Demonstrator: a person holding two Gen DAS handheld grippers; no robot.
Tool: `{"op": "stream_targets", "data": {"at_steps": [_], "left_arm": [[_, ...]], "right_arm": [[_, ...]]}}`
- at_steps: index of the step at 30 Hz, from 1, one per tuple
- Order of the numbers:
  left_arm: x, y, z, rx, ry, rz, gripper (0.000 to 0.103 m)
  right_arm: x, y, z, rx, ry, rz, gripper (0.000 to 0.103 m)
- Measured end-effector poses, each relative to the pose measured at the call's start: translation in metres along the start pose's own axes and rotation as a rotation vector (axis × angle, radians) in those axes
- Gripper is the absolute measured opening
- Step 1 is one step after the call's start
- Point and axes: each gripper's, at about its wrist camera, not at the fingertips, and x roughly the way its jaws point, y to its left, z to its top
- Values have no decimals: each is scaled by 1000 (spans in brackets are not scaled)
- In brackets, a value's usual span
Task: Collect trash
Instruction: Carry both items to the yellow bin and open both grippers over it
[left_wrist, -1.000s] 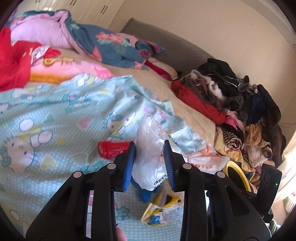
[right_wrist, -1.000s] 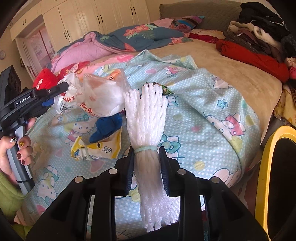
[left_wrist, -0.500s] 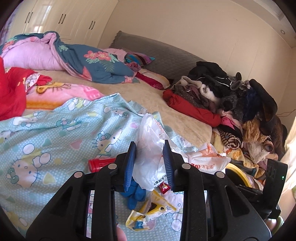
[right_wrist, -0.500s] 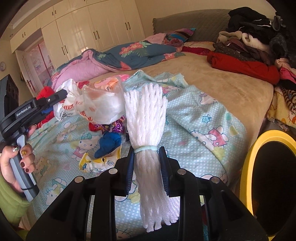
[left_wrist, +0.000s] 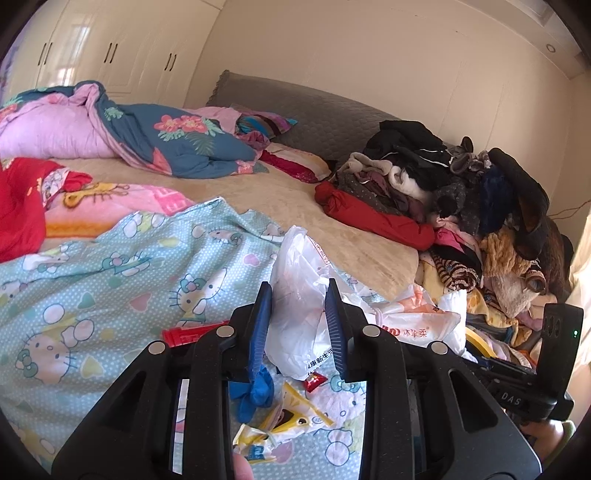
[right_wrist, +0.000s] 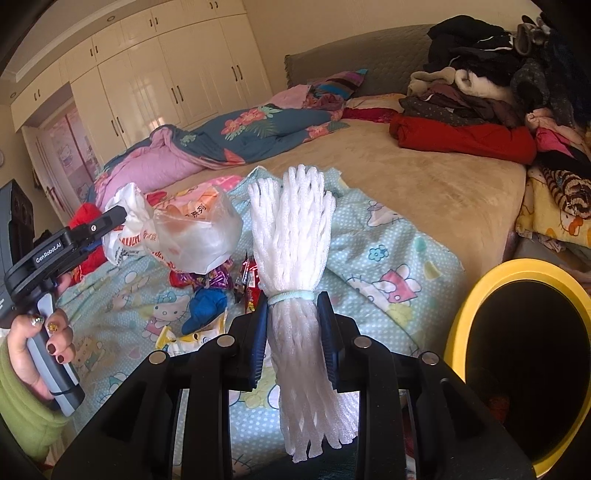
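Your left gripper (left_wrist: 298, 325) pinches the white plastic bag (left_wrist: 306, 295) above the bed's (right_wrist: 461, 192) near edge. Your right gripper (right_wrist: 291, 332) clamps the foam net bundle (right_wrist: 295, 251) beside the yellow-rimmed bin (right_wrist: 517, 332).

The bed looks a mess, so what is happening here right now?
A person is collecting trash off the bed with a gripper in each hand. The left gripper is shut on a white plastic bag, held above the Hello Kitty sheet. The right gripper is shut on a bundle of white foam netting, beside the yellow-rimmed bin. Wrappers and a blue scrap lie on the sheet, not yet collected.
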Motion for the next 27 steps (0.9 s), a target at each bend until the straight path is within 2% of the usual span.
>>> {"op": "stream_targets", "data": {"at_steps": [27], "left_arm": [[18, -69, -6, 89, 32, -44, 22]], "right_arm": [[-57, -75, 2, 152, -124, -75, 25]]}}
